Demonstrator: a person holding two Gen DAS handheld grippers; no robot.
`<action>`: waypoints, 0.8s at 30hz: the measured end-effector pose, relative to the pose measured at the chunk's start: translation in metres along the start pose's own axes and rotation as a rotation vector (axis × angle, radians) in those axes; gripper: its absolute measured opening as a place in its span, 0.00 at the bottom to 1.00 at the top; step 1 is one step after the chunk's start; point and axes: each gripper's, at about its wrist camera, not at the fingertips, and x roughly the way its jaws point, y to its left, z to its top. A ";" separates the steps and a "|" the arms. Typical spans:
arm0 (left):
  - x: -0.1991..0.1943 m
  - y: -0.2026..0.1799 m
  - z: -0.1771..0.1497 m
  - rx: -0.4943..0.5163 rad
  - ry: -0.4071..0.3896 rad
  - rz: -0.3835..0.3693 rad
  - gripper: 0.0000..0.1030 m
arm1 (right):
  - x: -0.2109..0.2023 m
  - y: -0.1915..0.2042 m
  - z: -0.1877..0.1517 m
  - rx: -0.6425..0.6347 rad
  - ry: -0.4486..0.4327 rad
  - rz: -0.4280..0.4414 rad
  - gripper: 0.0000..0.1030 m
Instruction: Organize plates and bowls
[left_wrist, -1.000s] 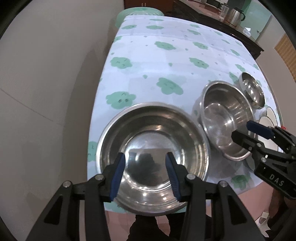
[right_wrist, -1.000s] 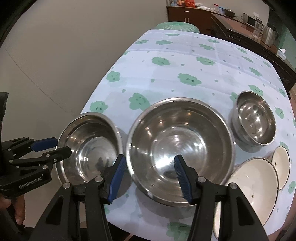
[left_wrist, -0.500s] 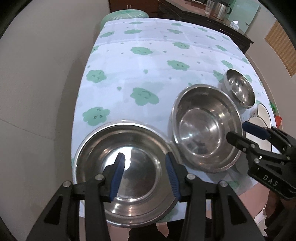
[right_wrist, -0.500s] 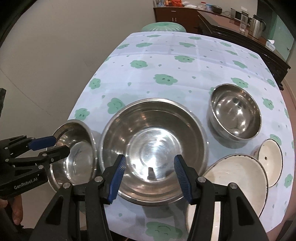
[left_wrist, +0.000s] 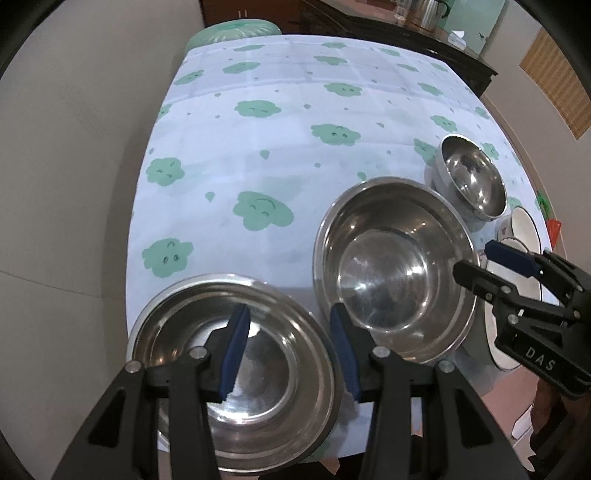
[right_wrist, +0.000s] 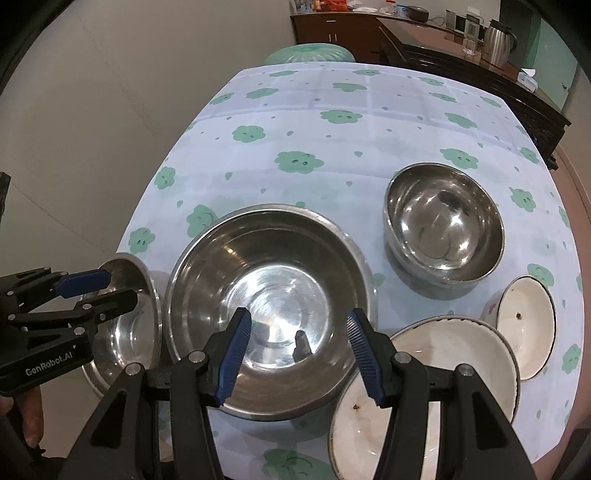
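Note:
Three steel bowls stand along the near edge of the table. My left gripper (left_wrist: 289, 314) hovers open above the wide shallow bowl (left_wrist: 273, 373) at the left, nothing between its fingers. The large steel bowl (right_wrist: 269, 295) lies under my right gripper (right_wrist: 299, 321), which is open and empty too. A smaller deep steel bowl (right_wrist: 443, 225) stands further right. In front of it are a large white plate (right_wrist: 436, 369) and a small white bowl (right_wrist: 524, 325). Each gripper shows in the other's view: the right gripper (left_wrist: 495, 266) and the left gripper (right_wrist: 107, 288).
The table carries a pale blue cloth (right_wrist: 332, 147) with green cloud prints. A green stool (right_wrist: 310, 53) stands at its far end, with a dark sideboard (right_wrist: 461, 55) and a kettle behind. Floor lies to the left. A person's hand (right_wrist: 33, 417) holds the left gripper.
Both grippers have drifted to the right along the near table edge, so the bowls slid left in both views and the white plates came further into sight. The jaws kept their width.

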 end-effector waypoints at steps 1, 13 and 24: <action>0.001 -0.001 0.001 0.003 0.002 0.000 0.44 | 0.001 -0.002 0.001 0.006 0.000 -0.004 0.55; 0.020 -0.016 0.019 0.034 0.030 -0.010 0.44 | 0.016 -0.025 0.008 0.031 0.032 -0.073 0.55; 0.038 -0.025 0.024 0.049 0.073 -0.017 0.44 | 0.027 -0.038 0.010 0.027 0.063 -0.076 0.42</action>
